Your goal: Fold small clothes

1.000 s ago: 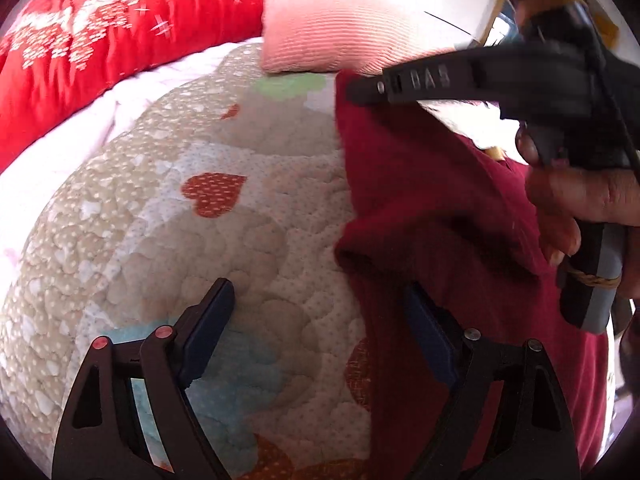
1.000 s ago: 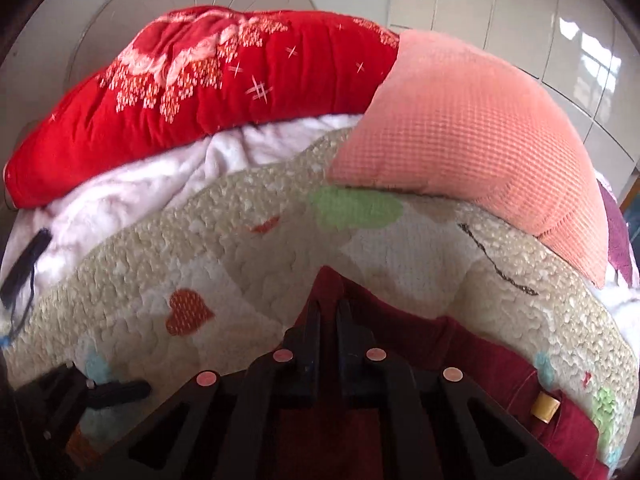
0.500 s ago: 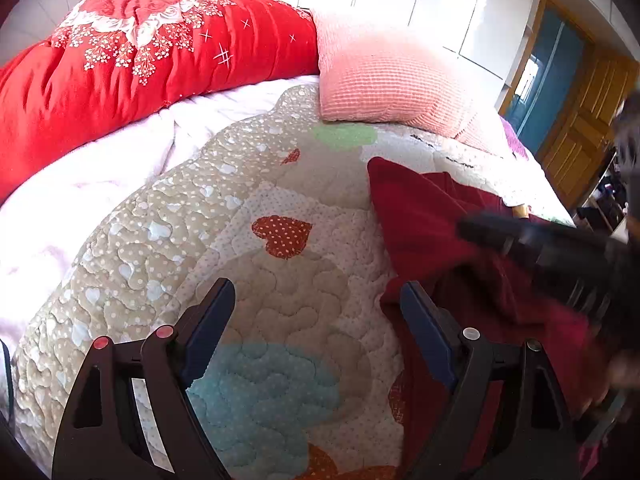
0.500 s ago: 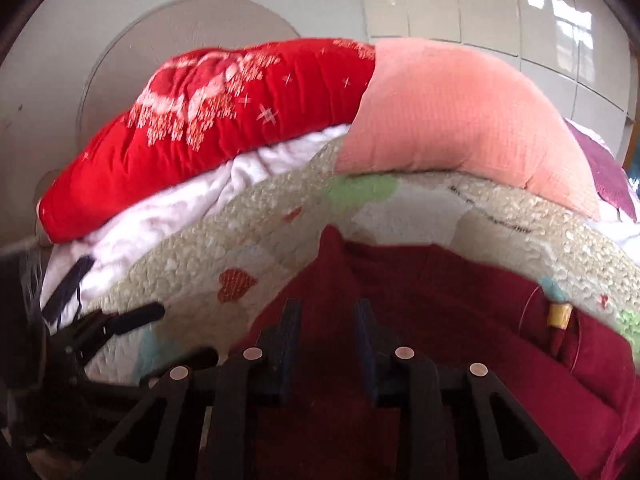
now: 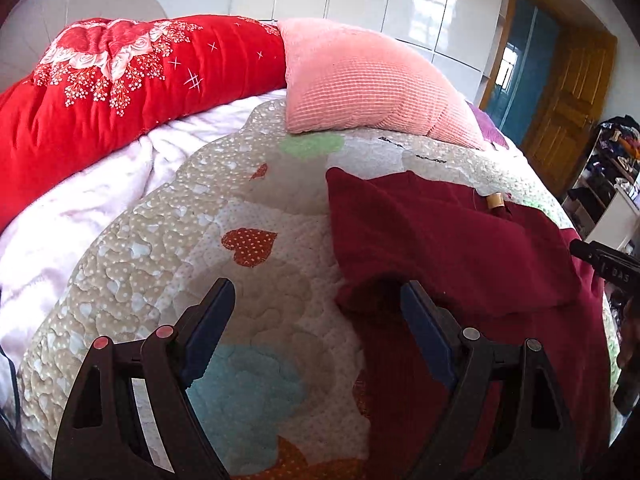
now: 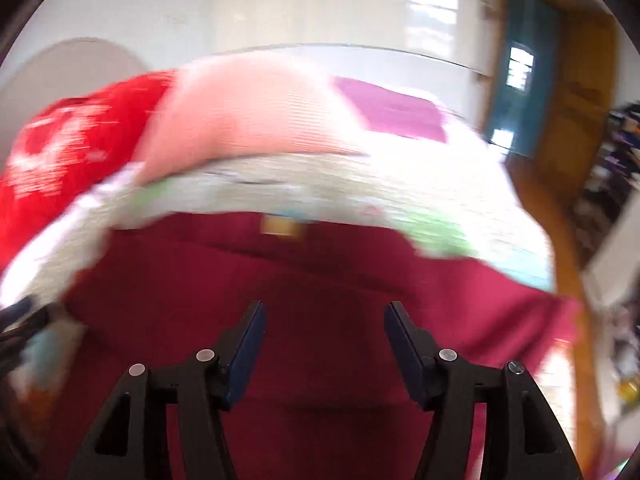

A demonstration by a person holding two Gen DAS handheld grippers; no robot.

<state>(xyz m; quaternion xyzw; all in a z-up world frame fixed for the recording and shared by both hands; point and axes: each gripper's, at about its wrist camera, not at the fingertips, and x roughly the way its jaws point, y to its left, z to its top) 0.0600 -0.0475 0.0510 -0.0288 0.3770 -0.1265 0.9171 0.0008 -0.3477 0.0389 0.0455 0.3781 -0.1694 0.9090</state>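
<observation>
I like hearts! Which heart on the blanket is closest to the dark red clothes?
The red polka-dot heart on the quilted blanket. The smaller red heart sits farther up, toward the pink pillow.

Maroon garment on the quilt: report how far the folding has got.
Done: one flap of the maroon garment lies folded over itself on the quilt. In hand: nothing; left gripper and right gripper have open jaws, empty. Left: further folds; the lower part lies spread out.
</observation>
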